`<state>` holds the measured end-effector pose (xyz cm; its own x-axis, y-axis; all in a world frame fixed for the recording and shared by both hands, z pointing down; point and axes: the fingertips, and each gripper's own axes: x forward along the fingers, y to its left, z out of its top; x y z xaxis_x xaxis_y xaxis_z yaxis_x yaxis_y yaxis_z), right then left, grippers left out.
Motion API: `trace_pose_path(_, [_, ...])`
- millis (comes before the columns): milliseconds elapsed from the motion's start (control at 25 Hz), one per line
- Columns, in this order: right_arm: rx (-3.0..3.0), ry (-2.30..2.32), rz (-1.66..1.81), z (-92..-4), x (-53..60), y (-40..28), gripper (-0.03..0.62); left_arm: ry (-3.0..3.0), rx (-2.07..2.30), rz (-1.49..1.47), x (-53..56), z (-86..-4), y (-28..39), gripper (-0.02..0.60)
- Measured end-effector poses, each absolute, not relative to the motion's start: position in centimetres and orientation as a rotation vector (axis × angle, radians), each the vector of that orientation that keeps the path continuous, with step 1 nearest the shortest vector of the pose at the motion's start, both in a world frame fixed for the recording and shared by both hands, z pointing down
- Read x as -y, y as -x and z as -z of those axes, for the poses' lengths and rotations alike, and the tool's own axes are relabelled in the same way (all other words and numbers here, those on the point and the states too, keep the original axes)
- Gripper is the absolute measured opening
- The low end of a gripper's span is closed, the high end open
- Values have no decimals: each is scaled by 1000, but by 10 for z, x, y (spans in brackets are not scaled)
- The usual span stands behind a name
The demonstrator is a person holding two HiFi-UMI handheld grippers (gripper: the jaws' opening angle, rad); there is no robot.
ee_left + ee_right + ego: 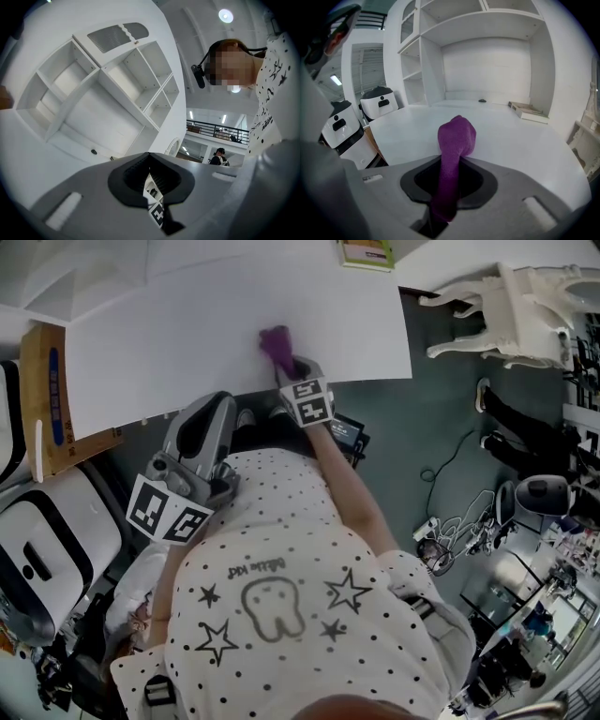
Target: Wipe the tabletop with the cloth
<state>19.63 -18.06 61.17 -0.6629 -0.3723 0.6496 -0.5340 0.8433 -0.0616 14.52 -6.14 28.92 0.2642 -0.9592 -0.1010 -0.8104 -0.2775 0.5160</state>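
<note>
In the head view you have two grippers and one cloth: your right gripper (292,371) holds the purple cloth (275,341) at the near edge of the one white bench (187,324), and your left gripper (214,418) is off the bench by your body. The left gripper view shows its jaws closed together on nothing, facing a shelf unit (108,89). The right gripper view shows jaws clamped on the cloth, its bunched end over the bench.

Purple cloth (275,343), soft and bunched into a narrow roll, sits upper centre in the head view, pinched between the jaws of the right gripper (292,371). Its rounded free end projects over the near edge of the plain white tabletop (169,343); contact cannot be confirmed.
</note>
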Motion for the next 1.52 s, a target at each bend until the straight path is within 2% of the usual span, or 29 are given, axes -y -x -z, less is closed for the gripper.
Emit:
trace_pose_path(440, [2322, -470, -318, -610, 191, -208, 75, -2160, 1603, 529, 96, -301, -198, -5])
trace_pose_path(1520, [2313, -491, -289, -606, 209, -239, 75, -2177, 1623, 632, 106, -287, -193, -5])
